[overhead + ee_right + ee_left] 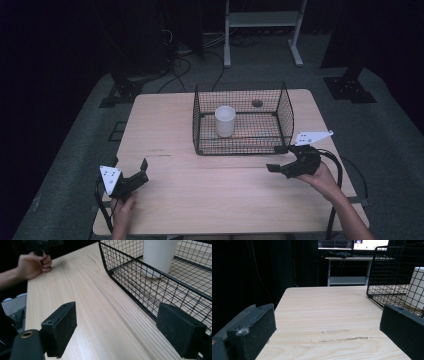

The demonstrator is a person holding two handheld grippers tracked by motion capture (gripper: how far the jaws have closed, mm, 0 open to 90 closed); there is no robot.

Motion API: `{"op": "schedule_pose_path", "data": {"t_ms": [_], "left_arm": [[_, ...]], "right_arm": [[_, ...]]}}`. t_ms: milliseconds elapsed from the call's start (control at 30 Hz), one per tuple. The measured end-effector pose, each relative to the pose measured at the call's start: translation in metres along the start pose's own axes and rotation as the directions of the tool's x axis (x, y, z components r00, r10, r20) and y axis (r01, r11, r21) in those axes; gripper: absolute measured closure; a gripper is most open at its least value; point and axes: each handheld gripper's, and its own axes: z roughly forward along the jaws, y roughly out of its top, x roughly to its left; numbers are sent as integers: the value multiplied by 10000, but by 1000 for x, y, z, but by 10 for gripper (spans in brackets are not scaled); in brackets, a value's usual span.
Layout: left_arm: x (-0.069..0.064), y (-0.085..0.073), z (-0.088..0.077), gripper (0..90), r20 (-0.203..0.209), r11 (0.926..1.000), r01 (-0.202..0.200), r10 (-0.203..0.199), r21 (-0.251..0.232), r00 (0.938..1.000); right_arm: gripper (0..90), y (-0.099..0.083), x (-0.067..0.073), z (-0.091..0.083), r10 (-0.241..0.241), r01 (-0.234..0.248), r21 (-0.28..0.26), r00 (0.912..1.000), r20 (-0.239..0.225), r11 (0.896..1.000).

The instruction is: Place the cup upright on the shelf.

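Observation:
A black wire basket point(285, 107) stands on the far middle of the wooden table point(170, 125), with a white cup point(225, 121) upright inside its left half. My left gripper point(129, 163) rests open near the front left, a person's hand behind it. My right gripper point(276, 158) is open just in front of the basket's right front corner. In the left gripper view the left gripper point(328, 332) has bare table between its jaws, with the basket point(392, 270) and cup point(417, 287) to the right. In the right gripper view the right gripper point(120, 330) lies alongside the basket point(140, 282) wall, the cup point(158, 255) beyond.
A dark round hole point(257, 103) shows in the tabletop under the basket's back. A white metal stand point(262, 20) and black stand feet point(350, 90) sit on the floor behind the table. The other hand point(35, 263) shows far off in the right gripper view.

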Motion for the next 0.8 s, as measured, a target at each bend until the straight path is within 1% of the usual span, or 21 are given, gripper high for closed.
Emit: {"op": "schedule_pose_path", "data": {"t_ms": [67, 133, 233, 267, 333, 367, 433, 467, 567, 600, 633, 700, 733, 767, 800], "left_arm": [[0, 0, 0, 0, 0, 10000, 3, -3, -3, 10000], [0, 0, 0, 0, -5, 10000, 5, -5, 2, 10000], [0, 0, 0, 0, 1, 10000, 9, -9, -8, 10000], [0, 0, 0, 0, 3, 10000, 6, -6, -6, 10000], [0, 0, 0, 0, -9, 10000, 5, -5, 1, 10000], [0, 0, 0, 0, -8, 10000, 2, -2, 0, 10000], [0, 0, 0, 0, -6, 10000, -7, 7, -4, 10000], [0, 0, 0, 0, -8, 10000, -12, 12, -9, 10000], [0, 0, 0, 0, 0, 10000, 8, -8, 1, 10000], [0, 0, 0, 0, 0, 10000, 24, -24, 12, 10000], [1, 0, 0, 0, -16, 10000, 41, -41, 20, 10000], [1, 0, 0, 0, -28, 10000, 66, -66, 22, 10000], [1, 0, 0, 0, -38, 10000, 76, -76, 8, 10000], [1, 0, 0, 0, -45, 10000, 75, -75, 10, 10000], [1, 0, 1, 0, -51, 10000, 88, -87, 17, 9999]], "right_arm": [[158, -2, 2, 0, -4, 4, -49, 10000, -12, 10000], [158, -5, 4, 0, -81, 82, -81, 9999, 95, 9999], [158, -14, 8, 1, -21, 22, -39, 9999, 165, 10000], [158, -17, 9, 1, 14, -12, -114, 9999, 153, 9999], [157, -23, 13, 1, -93, 94, -33, 9994, 341, 10000], [158, -27, 15, 1, -99, 103, -99, 9990, 445, 9999], [158, -33, 18, 0, 11, 0, -309, 9993, 372, 9995], [158, -35, 20, -1, 19, -2, -387, 9990, 441, 9993], [158, -44, 28, -5, 27, 22, -872, 9984, 569, 9962], [157, -47, 31, -6, 7, 60, -957, 9975, 704, 9954], [156, -52, 35, -7, 24, 82, -1176, 9960, 893, 9930], [147, -60, 40, -8, 307, -155, -1789, 9961, 825, 9837], [147, -66, 43, -9, 460, -250, -2272, 9951, 877, 9735], [146, -70, 47, -9, 496, -240, -2495, 9940, 971, 9681], [144, -72, 49, -9, 415, -170, -2461, 9947, 945, 9691]]}}
